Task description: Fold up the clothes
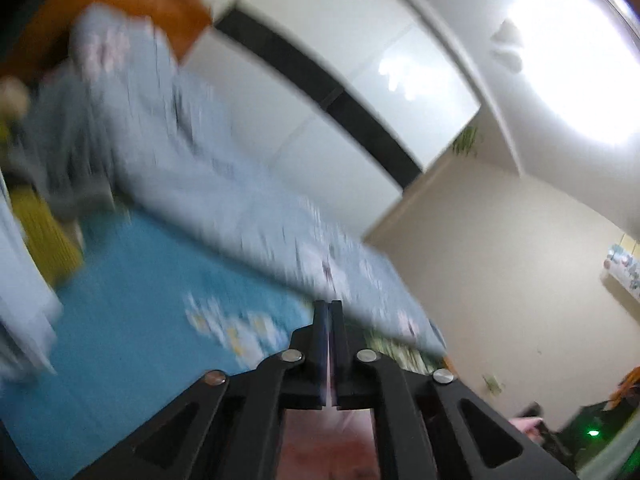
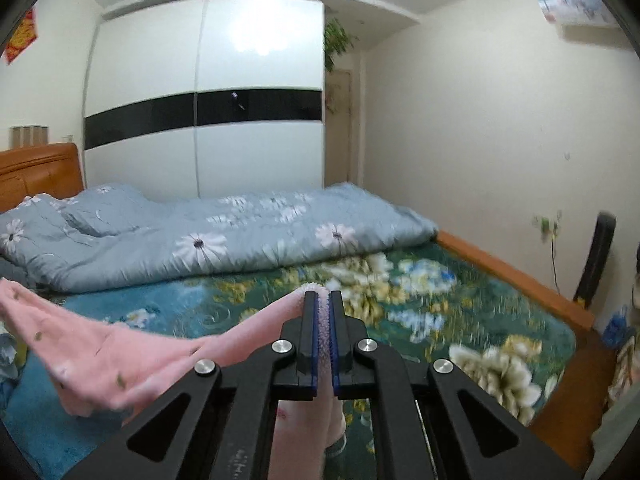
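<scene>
One pink garment (image 2: 120, 356), lower left, pinched in the right gripper (image 2: 323, 304). Left gripper (image 1: 328, 312) clenched on pink fabric too. One bed (image 2: 500, 264), one grey-blue duvet (image 2: 224, 236).

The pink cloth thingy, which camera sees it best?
The right wrist view: the pink fabric garment stretches out sharp from the shut right gripper. The blurry left wrist view shows only a pink sliver inside the left gripper.
</scene>
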`<state>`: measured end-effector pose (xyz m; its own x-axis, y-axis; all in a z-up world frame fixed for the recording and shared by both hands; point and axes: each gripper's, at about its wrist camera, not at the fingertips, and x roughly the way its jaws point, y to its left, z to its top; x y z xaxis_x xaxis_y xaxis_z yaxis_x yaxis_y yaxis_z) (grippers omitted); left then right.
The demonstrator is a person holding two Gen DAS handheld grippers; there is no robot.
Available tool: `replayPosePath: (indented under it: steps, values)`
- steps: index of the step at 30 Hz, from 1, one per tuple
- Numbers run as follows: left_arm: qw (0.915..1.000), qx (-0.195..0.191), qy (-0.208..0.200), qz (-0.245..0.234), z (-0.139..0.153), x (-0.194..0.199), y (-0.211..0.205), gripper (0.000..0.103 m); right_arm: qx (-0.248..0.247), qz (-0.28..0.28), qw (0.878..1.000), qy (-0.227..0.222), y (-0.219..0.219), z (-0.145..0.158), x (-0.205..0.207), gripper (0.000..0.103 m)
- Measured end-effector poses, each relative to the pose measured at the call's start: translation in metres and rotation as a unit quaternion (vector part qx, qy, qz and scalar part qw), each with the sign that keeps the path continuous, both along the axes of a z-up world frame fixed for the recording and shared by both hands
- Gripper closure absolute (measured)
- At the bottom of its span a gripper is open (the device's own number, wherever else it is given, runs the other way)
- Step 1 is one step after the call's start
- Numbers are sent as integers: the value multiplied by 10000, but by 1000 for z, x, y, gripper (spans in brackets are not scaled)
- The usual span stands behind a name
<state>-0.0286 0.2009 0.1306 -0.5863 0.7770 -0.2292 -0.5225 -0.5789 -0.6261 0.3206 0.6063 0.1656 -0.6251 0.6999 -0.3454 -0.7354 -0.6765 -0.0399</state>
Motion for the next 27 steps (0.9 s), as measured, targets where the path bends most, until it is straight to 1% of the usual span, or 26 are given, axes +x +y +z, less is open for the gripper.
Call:
replayPosePath:
  steps: [1,2,4,5,7,9,12,16,17,18,19,20,21,23,25,27]
  values:
    - [9996,-136,190,174,11,-4,-7,103,81,29,10000,-15,-1,4,-3,99]
    - [9988,-314,257,270,15,-10,-8,103,145,52,9999,-46,0,8,-8,99]
    - [9977,-582,180,282,13,-25,-1,103,178,95,9997,-163,11,8,-28,99]
    - [9971,-726,64,196,4,-32,6,103,142,104,9996,-227,16,5,-37,99]
    - [9951,-972,-162,17,-18,-42,21,103,-17,112,9991,-409,35,-9,-65,99]
    - [9923,-1156,-424,-123,-44,-46,31,102,-153,107,9986,-505,48,-23,-83,99]
    - [9858,-1443,-841,-199,-86,-42,36,102,-280,65,9979,-572,61,-40,-94,99]
    - [9729,-1820,-1393,-300,-142,-36,42,99,-363,-68,9966,-741,76,-61,-96,99]
    - [9690,-1913,-1530,-325,-156,-35,43,92,-378,-131,9964,-752,78,-63,-92,99]
    - [9651,-1968,-1690,-368,-169,-30,42,81,-399,-192,9961,-759,80,-65,-88,99]
    - [9616,-1964,-1872,-408,-180,-25,40,75,-453,-241,9960,-737,82,-68,-85,99]
    - [9583,-1938,-2056,-434,-190,-22,40,64,-505,-270,9958,-721,84,-69,-82,99]
    - [9546,-1910,-2240,-460,-200,-18,39,58,-555,-297,9955,-707,86,-70,-80,99]
    - [9468,-1713,-2638,-681,-219,-11,40,57,-620,-320,9950,-717,85,-73,-75,99]
    - [9387,-1425,-3030,-818,-237,-5,40,53,-647,-307,9946,-756,81,-75,-71,99]
    - [9366,-1266,-3151,-862,-245,-2,40,52,-677,-272,9942,-793,77,-75,-68,99]
